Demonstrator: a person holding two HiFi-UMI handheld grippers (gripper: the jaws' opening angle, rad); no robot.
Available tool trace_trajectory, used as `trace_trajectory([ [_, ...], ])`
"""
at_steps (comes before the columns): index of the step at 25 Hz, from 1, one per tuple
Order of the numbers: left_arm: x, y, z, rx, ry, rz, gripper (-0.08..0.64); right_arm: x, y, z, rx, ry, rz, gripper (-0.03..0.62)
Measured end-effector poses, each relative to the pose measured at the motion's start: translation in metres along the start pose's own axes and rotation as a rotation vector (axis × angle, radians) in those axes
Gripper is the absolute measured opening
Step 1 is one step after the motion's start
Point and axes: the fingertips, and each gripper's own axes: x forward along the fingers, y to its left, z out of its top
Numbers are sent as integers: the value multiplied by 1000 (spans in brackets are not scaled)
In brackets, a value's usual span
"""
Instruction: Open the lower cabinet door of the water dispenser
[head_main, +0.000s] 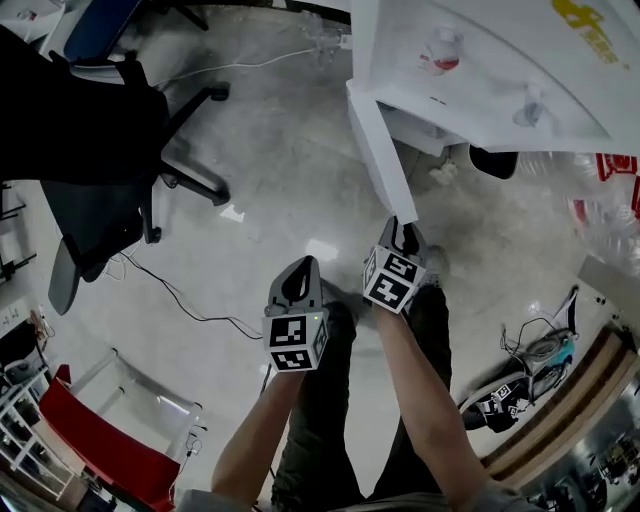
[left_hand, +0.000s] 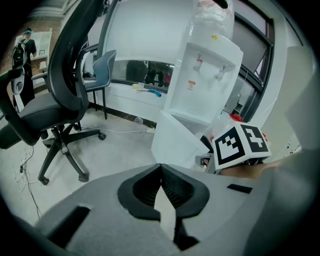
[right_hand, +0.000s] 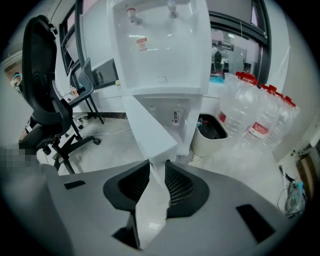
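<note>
The white water dispenser (head_main: 480, 70) stands at the upper right of the head view. Its lower cabinet door (head_main: 380, 150) is swung out from the body toward me. My right gripper (head_main: 405, 235) is at the door's free end, and in the right gripper view the door's thin edge (right_hand: 150, 130) runs down between the pads of the right gripper (right_hand: 157, 165), which are shut on it. The open cabinet (right_hand: 175, 117) shows behind the door. My left gripper (head_main: 297, 285) hangs to the left of the door over bare floor; the tips of the left gripper (left_hand: 161, 166) meet with nothing between them.
A black office chair (head_main: 100, 150) stands to the left, with a cable (head_main: 180, 300) trailing over the floor. Beside the dispenser are a white bin (right_hand: 210, 132) and several large water bottles (right_hand: 250, 120). A red seat (head_main: 100, 440) sits at the lower left.
</note>
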Motion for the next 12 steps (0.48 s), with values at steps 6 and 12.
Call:
trace_trajectory([
  [6,-10,47,-5,-17,9,0,9,-6,37,-16,85,22,-73,98],
  [12,-14,91,-10,-36,29,15,9,-10,71,-26,199,55,-138,98],
])
